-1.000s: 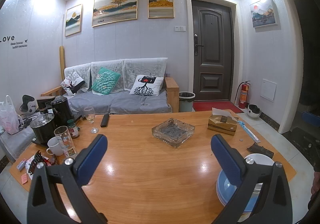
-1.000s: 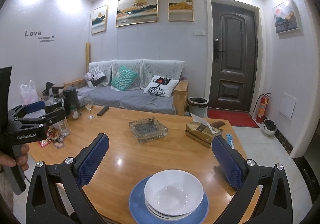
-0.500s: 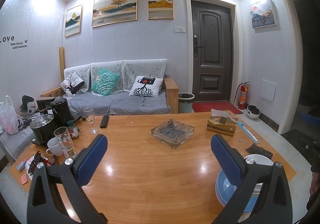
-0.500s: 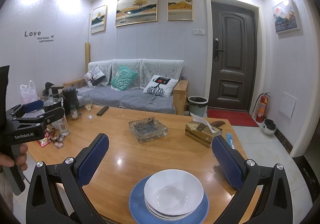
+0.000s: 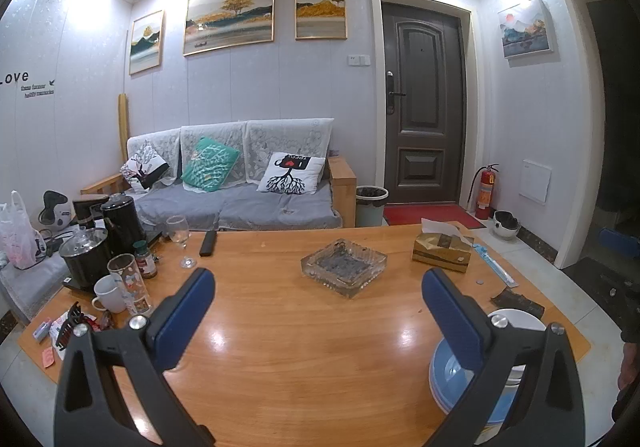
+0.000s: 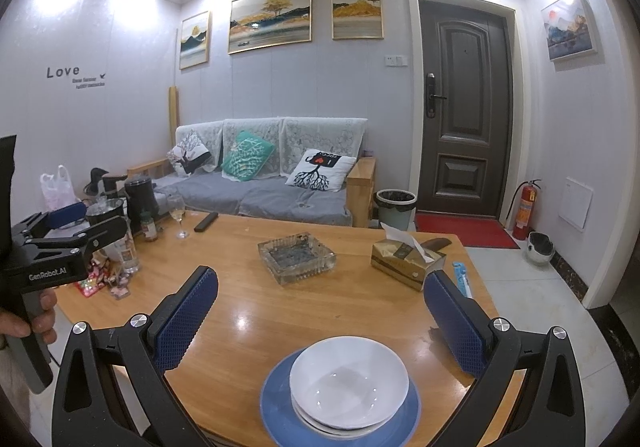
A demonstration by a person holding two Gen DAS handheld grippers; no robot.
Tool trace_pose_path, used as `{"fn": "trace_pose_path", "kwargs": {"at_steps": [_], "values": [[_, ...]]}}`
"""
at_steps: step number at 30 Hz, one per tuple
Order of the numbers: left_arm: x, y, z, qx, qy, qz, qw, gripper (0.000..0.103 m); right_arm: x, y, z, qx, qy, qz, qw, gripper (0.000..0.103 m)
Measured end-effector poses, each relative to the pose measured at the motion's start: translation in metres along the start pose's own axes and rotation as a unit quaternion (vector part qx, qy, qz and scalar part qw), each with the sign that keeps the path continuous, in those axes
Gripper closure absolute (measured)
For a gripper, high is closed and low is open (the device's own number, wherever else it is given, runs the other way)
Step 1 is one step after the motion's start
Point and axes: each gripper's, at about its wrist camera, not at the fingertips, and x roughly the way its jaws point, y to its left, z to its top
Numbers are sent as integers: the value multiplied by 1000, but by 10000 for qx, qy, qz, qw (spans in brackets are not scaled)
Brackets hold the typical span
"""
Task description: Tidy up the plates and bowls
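Nothing has moved: both claws, left (image 5: 316, 297) and right (image 6: 320, 297), stay spread wide above the bowls (image 6: 349, 383)

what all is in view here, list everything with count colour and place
white bowls: a stack, count unclear, on the blue plate
blue plate: one seen, near table edge
table: one, wooden
ashtray: one, clear glass, table middle
tissue box: one, gold, right of ashtray
wine glass: one, clear, far left
remote: one, black, far edge
sofa: one, grey, behind table
left gripper: open, empty
right gripper: open, above bowls
hand: one, holding the left gripper's handle
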Motion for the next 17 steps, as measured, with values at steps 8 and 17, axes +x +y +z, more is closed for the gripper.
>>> {"fn": "trace_pose_path", "kwargs": {"at_steps": [8,17], "values": [[0,-1,0,2,-7,-6,10000,1,1,0,1,3,3,-8,10000,1],[0,-3,2,-1,16,-32,10000,1,2,0,2,12,6,0,10000,1]]}}
